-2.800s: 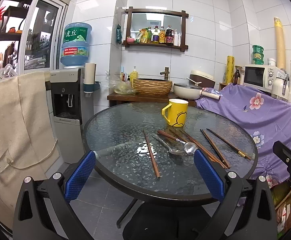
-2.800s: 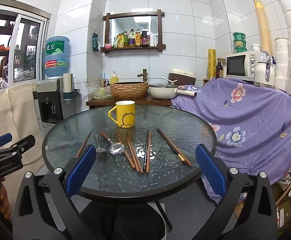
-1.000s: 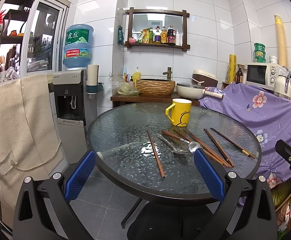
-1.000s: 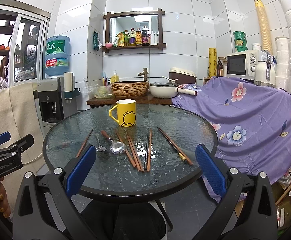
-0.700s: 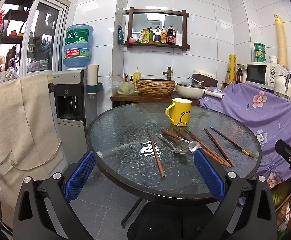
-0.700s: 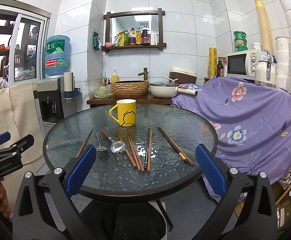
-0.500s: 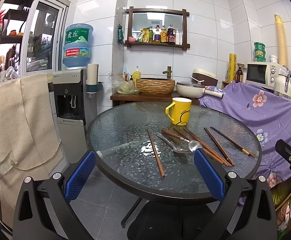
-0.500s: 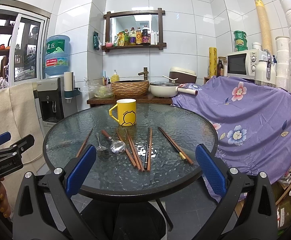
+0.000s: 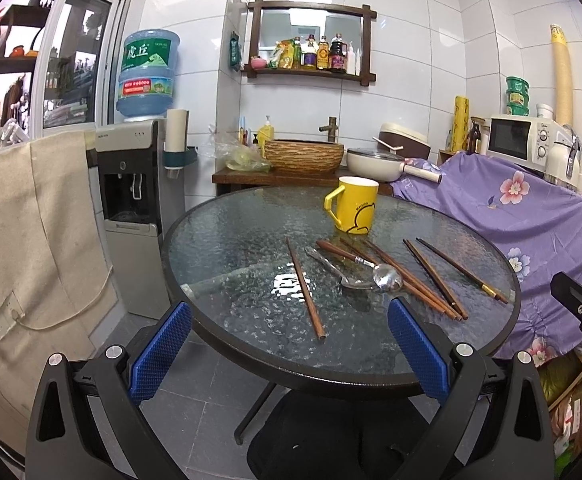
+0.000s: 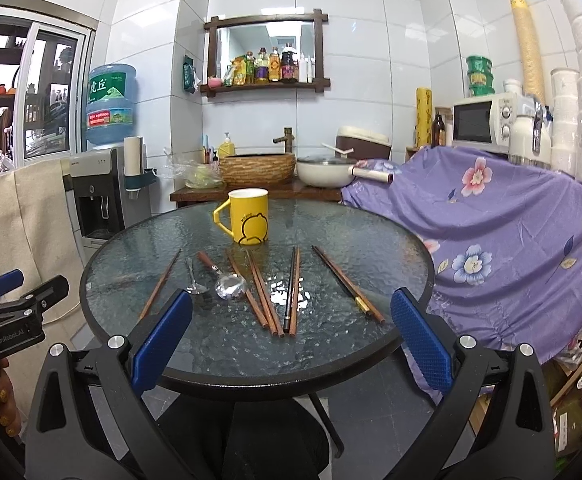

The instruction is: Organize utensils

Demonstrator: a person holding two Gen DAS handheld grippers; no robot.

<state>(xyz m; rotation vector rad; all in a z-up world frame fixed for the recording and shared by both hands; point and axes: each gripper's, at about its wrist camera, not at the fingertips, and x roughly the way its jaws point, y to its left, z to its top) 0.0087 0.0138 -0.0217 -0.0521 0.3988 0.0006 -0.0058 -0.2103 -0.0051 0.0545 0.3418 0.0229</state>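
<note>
A yellow mug [image 9: 353, 205] [image 10: 248, 216] stands upright on the round glass table [image 9: 231, 248] [image 10: 371, 236]. In front of it lie several brown chopsticks [image 9: 305, 288] [image 10: 261, 294], a metal spoon [image 9: 341, 274] [image 10: 193, 278] and a wood-handled ladle [image 9: 371, 266] [image 10: 225, 280]. One chopstick lies apart at the left [image 10: 159, 284]. My left gripper [image 9: 289, 346] is open and empty, held before the table's near edge. My right gripper [image 10: 291, 334] is open and empty, also before the near edge. Each gripper shows at the side of the other's view.
A water dispenser [image 9: 135, 200] stands left of the table. A purple flowered cloth [image 10: 511, 220] covers furniture at the right, with a microwave [image 10: 487, 122] on it. A wooden counter behind holds a wicker basket [image 10: 257, 169] and a white pan [image 10: 325, 174].
Both grippers have drifted only slightly; the table sits marginally closer in view. Nothing on the table has moved.
</note>
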